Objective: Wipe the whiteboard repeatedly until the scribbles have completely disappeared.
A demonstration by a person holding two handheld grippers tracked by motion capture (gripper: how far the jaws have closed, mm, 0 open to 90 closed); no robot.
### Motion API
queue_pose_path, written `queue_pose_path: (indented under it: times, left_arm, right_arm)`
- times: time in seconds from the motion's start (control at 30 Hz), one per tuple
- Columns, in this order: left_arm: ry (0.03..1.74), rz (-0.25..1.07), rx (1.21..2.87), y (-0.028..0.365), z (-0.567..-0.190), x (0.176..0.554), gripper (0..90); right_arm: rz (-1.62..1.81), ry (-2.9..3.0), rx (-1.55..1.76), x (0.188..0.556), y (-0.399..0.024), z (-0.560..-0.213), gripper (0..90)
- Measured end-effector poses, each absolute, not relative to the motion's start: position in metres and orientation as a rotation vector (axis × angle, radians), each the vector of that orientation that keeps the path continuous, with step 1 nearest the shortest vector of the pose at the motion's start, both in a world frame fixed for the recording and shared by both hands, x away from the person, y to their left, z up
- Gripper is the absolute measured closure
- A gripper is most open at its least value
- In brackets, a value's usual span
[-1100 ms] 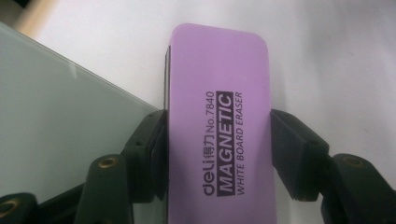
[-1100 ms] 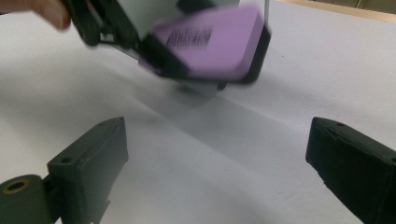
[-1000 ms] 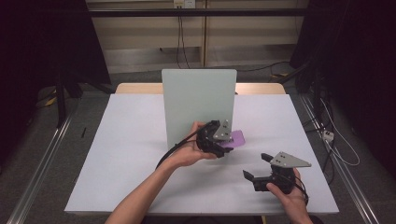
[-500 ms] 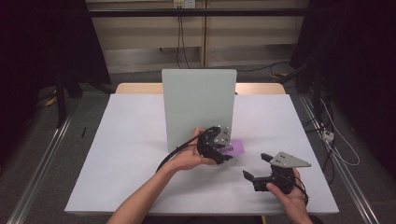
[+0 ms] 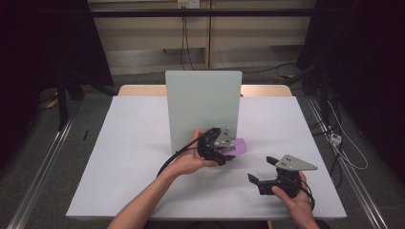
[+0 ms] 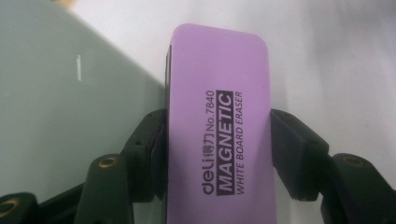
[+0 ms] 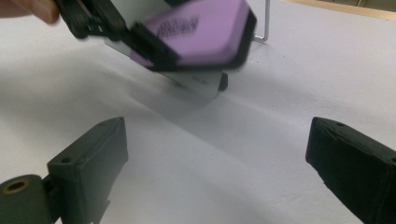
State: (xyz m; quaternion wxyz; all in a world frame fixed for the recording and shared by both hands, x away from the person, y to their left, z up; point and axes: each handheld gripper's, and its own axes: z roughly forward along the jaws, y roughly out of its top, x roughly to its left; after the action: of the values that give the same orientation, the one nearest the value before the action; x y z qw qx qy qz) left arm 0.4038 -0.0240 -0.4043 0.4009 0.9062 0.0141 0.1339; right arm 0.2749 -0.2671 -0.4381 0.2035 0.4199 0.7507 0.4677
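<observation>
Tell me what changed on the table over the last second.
The left hand-held gripper carried the purple whiteboard eraser slightly down and toward the near edge, along the lower right of the upright whiteboard. Its jaws stayed clamped on the eraser. The right hand-held gripper stayed put, open, and the whiteboard did not move.

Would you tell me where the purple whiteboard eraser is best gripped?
Across its two long sides, near the middle, as the left gripper does now: the eraser is a narrow block with flat parallel sides, so the pads seat squarely, coming in from its short end.
</observation>
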Motion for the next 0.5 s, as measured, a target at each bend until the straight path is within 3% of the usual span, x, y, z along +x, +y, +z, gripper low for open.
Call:
queue_pose_path:
  times: [0.23, 0.5]
  left_arm:
    - [0.133, 0.322, 2.175, 0.006, -0.382, 0.406, 41.0]
    - [0.208, 0.323, 2.171, 0.029, -0.373, 0.402, 40.9]
  right_arm:
    - [1.294, 2.099, 1.162, 0.277, -0.266, -0.439, 5.3]
    - [1.298, 2.099, 1.158, 0.275, -0.267, -0.438, 5.3]
